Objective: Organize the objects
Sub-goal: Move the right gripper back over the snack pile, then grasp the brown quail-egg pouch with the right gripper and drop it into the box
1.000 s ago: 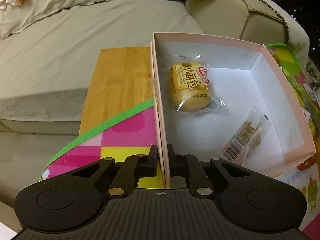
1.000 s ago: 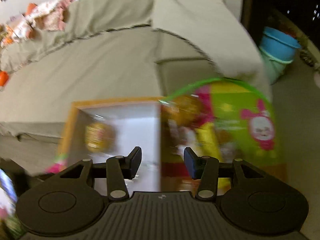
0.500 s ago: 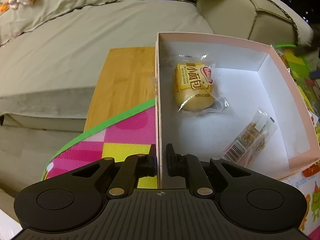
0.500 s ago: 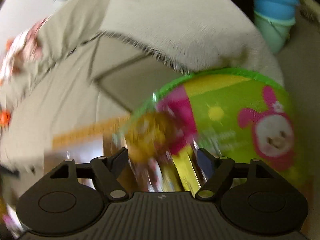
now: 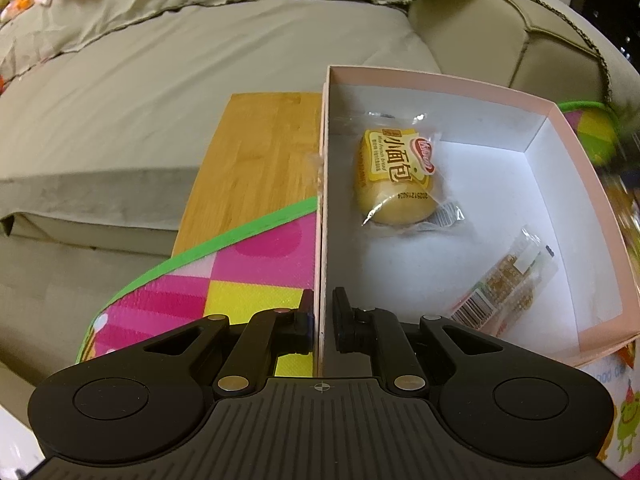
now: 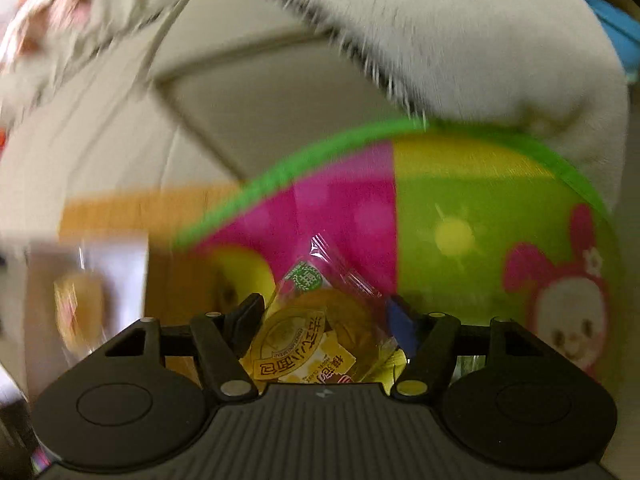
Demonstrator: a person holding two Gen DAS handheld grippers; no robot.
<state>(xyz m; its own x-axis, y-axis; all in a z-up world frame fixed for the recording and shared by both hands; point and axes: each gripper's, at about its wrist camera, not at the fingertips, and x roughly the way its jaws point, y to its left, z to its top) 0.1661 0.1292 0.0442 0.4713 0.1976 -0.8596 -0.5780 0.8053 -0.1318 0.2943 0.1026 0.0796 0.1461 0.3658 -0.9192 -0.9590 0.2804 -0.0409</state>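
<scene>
Right wrist view: the right tongs [image 6: 326, 314] stand wide around a wrapped bun [image 6: 320, 336] lying between them, unpinched. Left tongs [image 5: 321, 316] pinch the pink box [image 5: 592, 196] wall narrowly; the box lies leftward of the right tongs.

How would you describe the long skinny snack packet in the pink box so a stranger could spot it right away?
Start at the pink box with white inside walls, on the colourful play mat in front of the sofa. It holds two packets; the clear snack packet lies in the near right corner. Unlike the plump yellow bread packet, it is flat and narrow, with a barcode.
</scene>
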